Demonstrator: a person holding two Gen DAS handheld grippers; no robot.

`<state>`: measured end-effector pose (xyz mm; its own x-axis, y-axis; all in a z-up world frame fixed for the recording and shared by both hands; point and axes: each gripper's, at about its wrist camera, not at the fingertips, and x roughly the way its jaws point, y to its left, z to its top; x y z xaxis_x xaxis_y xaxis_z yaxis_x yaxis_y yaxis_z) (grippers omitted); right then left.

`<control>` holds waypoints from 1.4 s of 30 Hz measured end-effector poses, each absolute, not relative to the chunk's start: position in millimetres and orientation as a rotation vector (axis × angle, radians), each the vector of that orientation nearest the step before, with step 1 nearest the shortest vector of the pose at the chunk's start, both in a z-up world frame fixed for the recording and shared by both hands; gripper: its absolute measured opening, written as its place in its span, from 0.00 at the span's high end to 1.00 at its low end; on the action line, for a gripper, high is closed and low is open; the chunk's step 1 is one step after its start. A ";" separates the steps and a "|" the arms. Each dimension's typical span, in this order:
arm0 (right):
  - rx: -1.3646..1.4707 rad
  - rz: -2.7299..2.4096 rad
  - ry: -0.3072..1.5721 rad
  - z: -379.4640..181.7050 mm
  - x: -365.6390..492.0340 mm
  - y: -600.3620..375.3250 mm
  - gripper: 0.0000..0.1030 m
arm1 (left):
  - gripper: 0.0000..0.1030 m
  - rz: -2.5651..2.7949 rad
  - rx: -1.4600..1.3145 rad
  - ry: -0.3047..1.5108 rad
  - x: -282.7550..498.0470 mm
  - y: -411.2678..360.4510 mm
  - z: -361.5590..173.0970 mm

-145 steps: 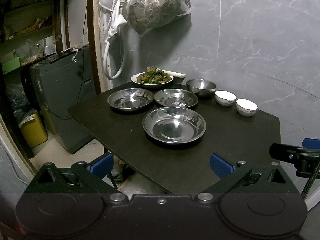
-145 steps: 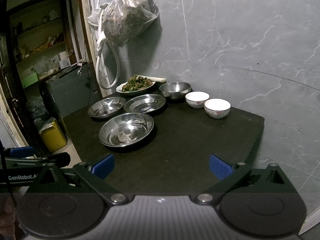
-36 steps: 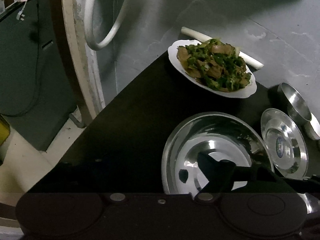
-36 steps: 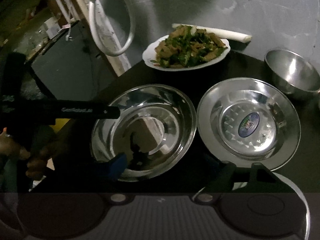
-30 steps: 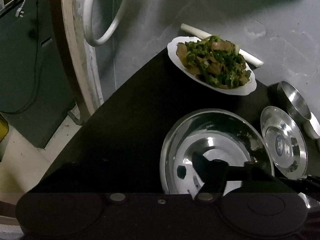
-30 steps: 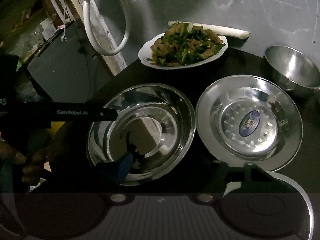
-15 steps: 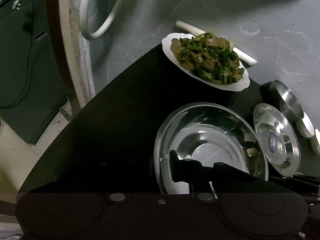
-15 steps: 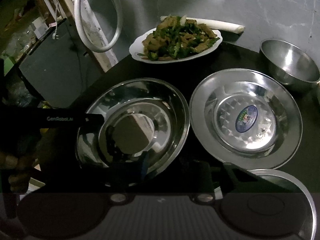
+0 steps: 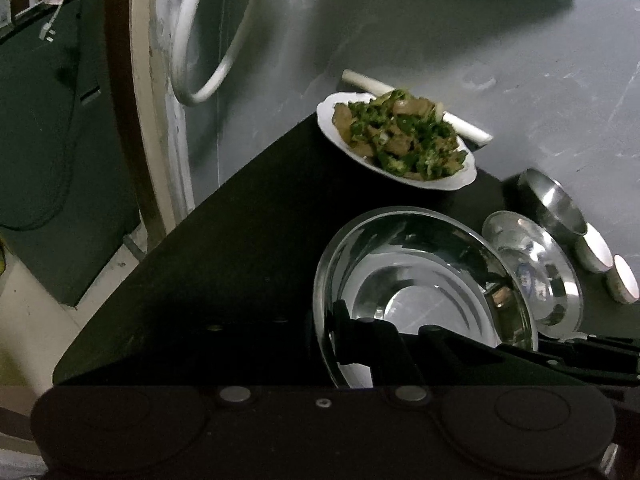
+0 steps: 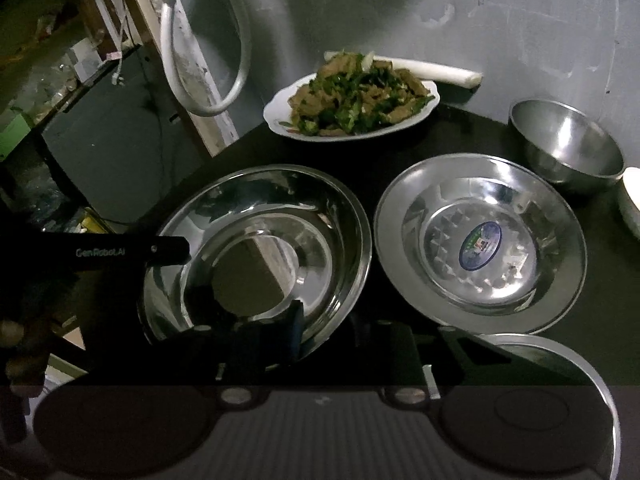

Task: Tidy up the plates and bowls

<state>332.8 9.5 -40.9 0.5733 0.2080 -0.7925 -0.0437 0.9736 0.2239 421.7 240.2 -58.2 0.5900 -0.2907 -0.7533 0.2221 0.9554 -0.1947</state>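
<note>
A wide steel plate (image 9: 420,292) (image 10: 256,248) sits at the left of the dark table (image 9: 240,240). My left gripper (image 9: 336,320) is shut on its left rim, one finger inside and one outside. In the right wrist view the left gripper (image 10: 180,252) shows as a black bar at that rim. My right gripper (image 10: 328,326) is closing on the plate's near right rim. Its blue pad (image 10: 296,320) lies against the inner wall. A second steel plate (image 10: 480,248) with a sticker lies to the right, and a third steel plate (image 10: 560,352) shows at the lower right.
A white dish of cooked greens (image 10: 352,108) and a white stalk (image 10: 432,70) stand at the back by the wall. A steel bowl (image 10: 568,148) and white bowls (image 9: 596,252) are at the right. The table's left edge drops to the floor beside a hanging hose (image 9: 208,40).
Both grippers, open a second ago, have brought their jaws together on opposite rims of the left plate. The left gripper has shifted a little along with that rim.
</note>
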 end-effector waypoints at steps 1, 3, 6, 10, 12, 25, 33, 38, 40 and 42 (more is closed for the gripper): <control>0.186 0.150 0.941 -37.8 329.5 8.9 0.75 | 0.90 -0.299 -0.084 0.884 418.5 239.4 -56.0; 0.187 0.153 0.925 -32.7 323.4 7.6 0.75 | 0.90 -0.299 -0.087 0.874 412.2 236.6 -51.4; 0.186 0.158 0.904 -26.0 314.1 2.6 0.75 | 0.90 -0.304 -0.088 0.860 401.9 231.1 -44.5; 0.184 0.159 0.875 -15.5 297.6 -8.1 0.75 | 0.91 -0.315 -0.088 0.838 385.4 218.4 -33.4; 0.183 0.155 0.862 -10.6 290.0 -15.2 0.75 | 0.90 -0.323 -0.088 0.830 376.5 209.0 -28.3; 0.174 0.115 0.848 6.0 218.2 -85.5 0.75 | 0.90 -0.353 -0.080 0.847 309.2 134.6 -29.1; 0.163 0.130 0.877 0.0 186.1 -116.9 0.75 | 0.88 -0.306 -0.057 0.868 274.9 101.9 -35.7; 0.157 0.142 0.891 -5.7 179.7 -125.4 0.75 | 0.87 -0.274 -0.026 0.871 263.7 93.1 -39.6; 0.149 0.151 0.894 -7.7 178.2 -126.1 0.75 | 0.87 -0.263 -0.018 0.872 263.1 92.1 -41.1; 0.137 0.157 0.898 -10.0 178.0 -125.5 0.75 | 0.87 -0.256 -0.012 0.874 262.8 91.0 -41.6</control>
